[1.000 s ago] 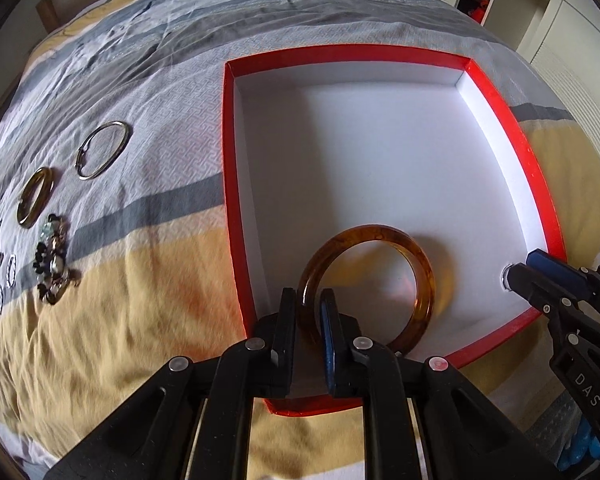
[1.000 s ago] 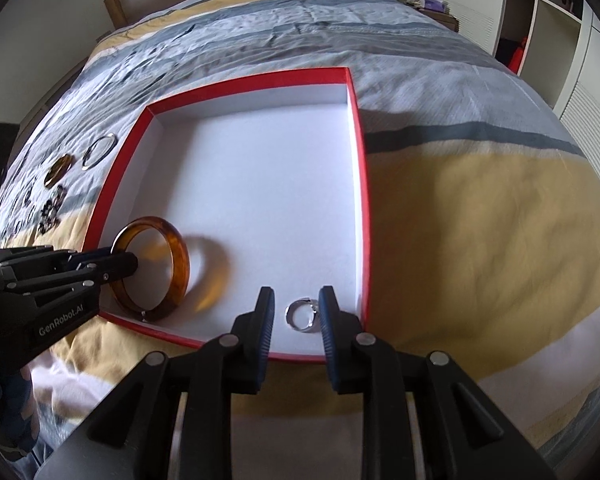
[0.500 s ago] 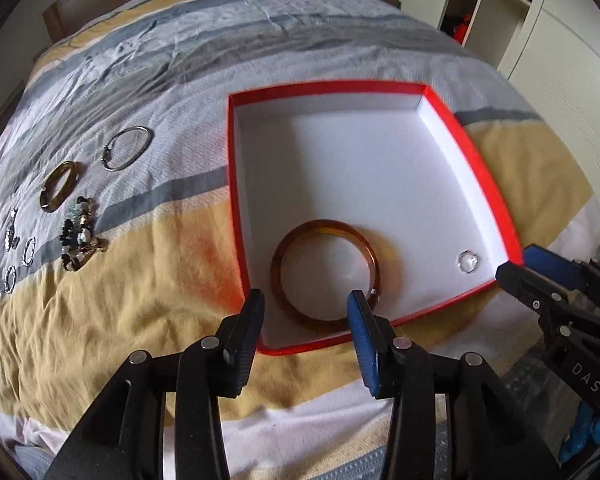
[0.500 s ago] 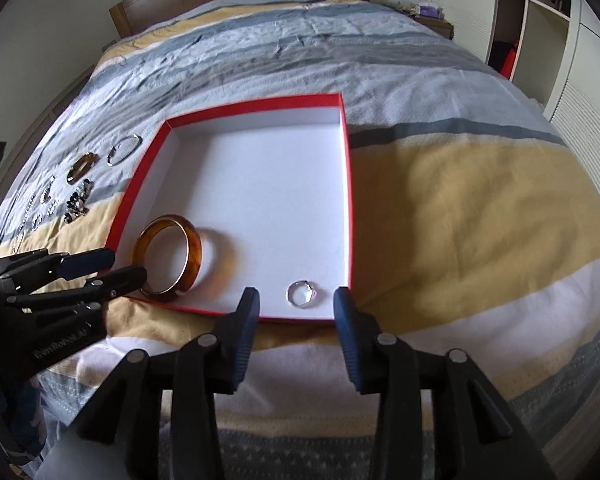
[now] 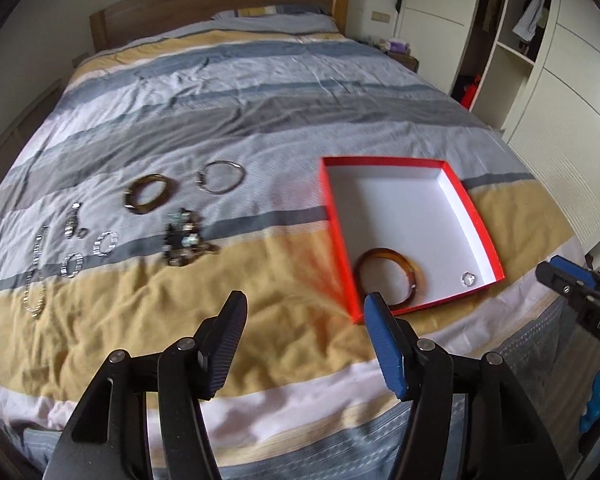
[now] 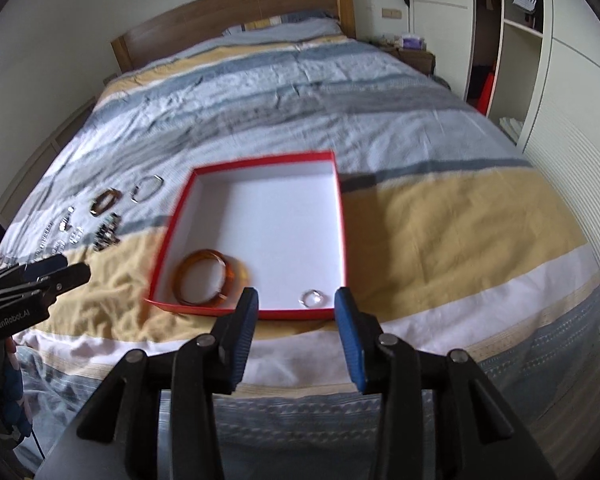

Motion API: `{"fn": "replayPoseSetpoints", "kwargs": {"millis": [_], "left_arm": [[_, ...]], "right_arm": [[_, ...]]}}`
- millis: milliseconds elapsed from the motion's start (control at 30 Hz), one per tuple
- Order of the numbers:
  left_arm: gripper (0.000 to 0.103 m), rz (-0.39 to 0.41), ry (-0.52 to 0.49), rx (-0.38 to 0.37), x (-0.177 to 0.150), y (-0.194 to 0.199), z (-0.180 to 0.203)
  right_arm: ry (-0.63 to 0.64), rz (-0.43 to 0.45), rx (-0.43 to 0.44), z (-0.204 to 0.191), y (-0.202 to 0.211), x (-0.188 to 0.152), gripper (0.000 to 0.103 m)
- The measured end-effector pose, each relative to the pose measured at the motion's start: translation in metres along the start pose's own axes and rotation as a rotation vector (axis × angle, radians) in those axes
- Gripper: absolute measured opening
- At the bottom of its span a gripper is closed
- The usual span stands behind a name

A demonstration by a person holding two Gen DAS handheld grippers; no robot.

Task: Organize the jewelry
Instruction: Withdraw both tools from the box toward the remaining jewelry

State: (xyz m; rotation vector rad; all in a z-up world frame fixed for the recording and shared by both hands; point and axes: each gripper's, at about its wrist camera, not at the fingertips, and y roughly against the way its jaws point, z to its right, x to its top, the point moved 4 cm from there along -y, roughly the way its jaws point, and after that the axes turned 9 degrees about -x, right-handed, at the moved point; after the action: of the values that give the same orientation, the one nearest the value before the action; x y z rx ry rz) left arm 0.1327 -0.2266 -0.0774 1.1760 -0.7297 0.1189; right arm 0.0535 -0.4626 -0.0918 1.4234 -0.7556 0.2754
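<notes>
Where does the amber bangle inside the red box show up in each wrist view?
Left wrist: the amber bangle lies right of centre, in the near left corner of the red box, partly behind the right fingertip of the left gripper.
Right wrist: the amber bangle sits left of centre, in that same corner.
Shared landmark: the small silver ring in the box's near right corner.
</notes>
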Motion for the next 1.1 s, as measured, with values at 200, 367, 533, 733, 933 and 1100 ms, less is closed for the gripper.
{"fn": "replayPoseSetpoints", "kwargs": {"millis": [200, 367, 533, 733, 933, 1100], "left_arm": [[0.069, 0.093, -0.012, 0.073, -0.02, 0.073, -0.052], [0.072, 0.154, 0.023, 0.156, -0.038, 0.125, -0.111], [0.072, 0.256, 0.161, 0.219, -0.059, 0.181, -0.181], [0.072, 0.341, 0.265, 0.26, -0.092, 0.225, -0.234], [0.08, 0.323, 0.333, 0.328, -0.132, 0.228, -0.27], [0.08, 0.287, 0.348, 0.357, -0.15, 0.208, -0.282]], "right_arm": [[0.029, 0.068, 0.045, -0.043, 0.041, 0.005, 0.038], [0.076, 0.116, 0.093, -0.083, 0.07, 0.007, 0.038], [0.129, 0.149, 0.13, -0.116, 0.092, 0.006, 0.038], [0.142, 0.166, 0.17, -0.137, 0.102, 0.006, 0.045], [0.166, 0.149, 0.193, -0.157, 0.092, 0.001, 0.046], [0.196, 0.107, 0.195, -0.172, 0.071, -0.007, 0.046]]}}
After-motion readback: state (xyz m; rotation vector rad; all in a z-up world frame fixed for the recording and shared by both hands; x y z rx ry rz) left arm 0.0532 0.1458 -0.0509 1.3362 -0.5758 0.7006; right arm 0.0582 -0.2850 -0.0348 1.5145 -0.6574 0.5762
